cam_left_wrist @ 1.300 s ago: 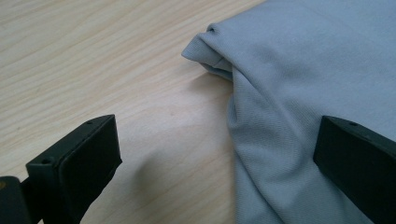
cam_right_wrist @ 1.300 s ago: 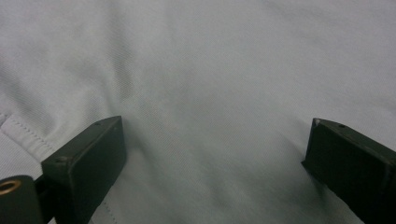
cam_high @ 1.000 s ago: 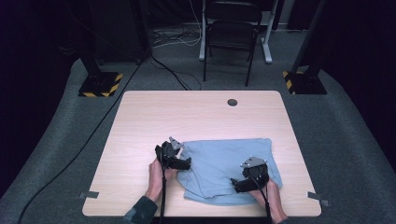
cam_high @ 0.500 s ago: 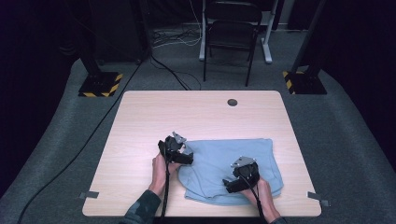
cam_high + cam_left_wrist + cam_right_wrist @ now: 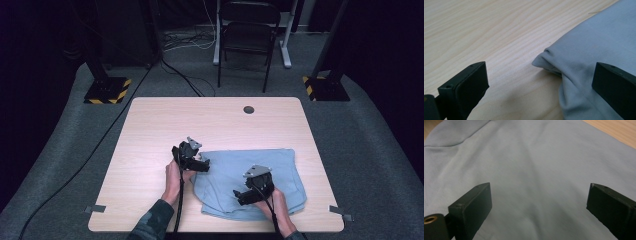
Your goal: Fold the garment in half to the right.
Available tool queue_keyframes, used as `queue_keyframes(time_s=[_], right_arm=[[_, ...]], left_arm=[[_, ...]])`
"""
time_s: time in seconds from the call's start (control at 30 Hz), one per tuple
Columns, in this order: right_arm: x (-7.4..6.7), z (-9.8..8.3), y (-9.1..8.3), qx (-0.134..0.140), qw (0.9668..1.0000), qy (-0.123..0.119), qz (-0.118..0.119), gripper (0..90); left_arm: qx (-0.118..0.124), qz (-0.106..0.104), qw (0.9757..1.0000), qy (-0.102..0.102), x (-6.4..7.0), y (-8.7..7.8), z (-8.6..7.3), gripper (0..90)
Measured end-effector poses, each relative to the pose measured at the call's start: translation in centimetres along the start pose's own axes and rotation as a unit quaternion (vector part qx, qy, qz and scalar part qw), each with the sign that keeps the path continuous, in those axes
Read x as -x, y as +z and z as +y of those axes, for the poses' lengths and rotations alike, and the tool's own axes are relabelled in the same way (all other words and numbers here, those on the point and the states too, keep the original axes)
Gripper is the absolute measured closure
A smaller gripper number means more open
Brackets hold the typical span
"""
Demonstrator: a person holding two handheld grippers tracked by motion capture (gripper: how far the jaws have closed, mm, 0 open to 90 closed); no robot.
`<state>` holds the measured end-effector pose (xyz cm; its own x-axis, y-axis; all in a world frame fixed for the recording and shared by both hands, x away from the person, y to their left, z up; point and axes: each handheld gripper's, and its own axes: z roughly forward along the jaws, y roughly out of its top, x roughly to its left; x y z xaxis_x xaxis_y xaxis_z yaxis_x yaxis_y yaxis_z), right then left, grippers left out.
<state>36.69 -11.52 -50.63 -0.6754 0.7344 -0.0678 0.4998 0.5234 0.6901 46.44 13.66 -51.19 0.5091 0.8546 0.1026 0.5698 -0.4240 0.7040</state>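
The blue cloth (image 5: 250,182) is lying folded on the near right part of the bench (image 5: 150,130). The left tool (image 5: 204,165) is hovering released at its left corner, while the right tool (image 5: 240,196) is hanging spread wide just above its middle, gripping nothing.

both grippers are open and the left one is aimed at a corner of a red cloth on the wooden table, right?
Not quite: the cloth is light blue, not red, as the left gripper view shows. The rest holds: left gripper and right gripper are open, on the wooden table.
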Motion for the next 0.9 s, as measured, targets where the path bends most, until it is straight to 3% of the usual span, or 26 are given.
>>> queue_keyframes(time_s=[0.2,0.43,0.9], right_arm=[[-0.4,-0.5,1.7,-0.034,0.9993,-0.013,-0.005,5.3],[0.5,-1.3,1.2,-0.032,0.9995,0.005,-0.003,5.2],[1.6,-2.5,0.1,-0.034,0.9992,0.018,-0.013,5.1]], left_arm=[[-0.013,0.004,0.9999,0.009,0.5,0.9,0.0,0.0],[-0.013,0.001,0.9998,0.018,1.5,1.2,0.1,0.0],[-0.006,-0.012,0.9995,0.029,2.7,1.8,0.7,0.0]])
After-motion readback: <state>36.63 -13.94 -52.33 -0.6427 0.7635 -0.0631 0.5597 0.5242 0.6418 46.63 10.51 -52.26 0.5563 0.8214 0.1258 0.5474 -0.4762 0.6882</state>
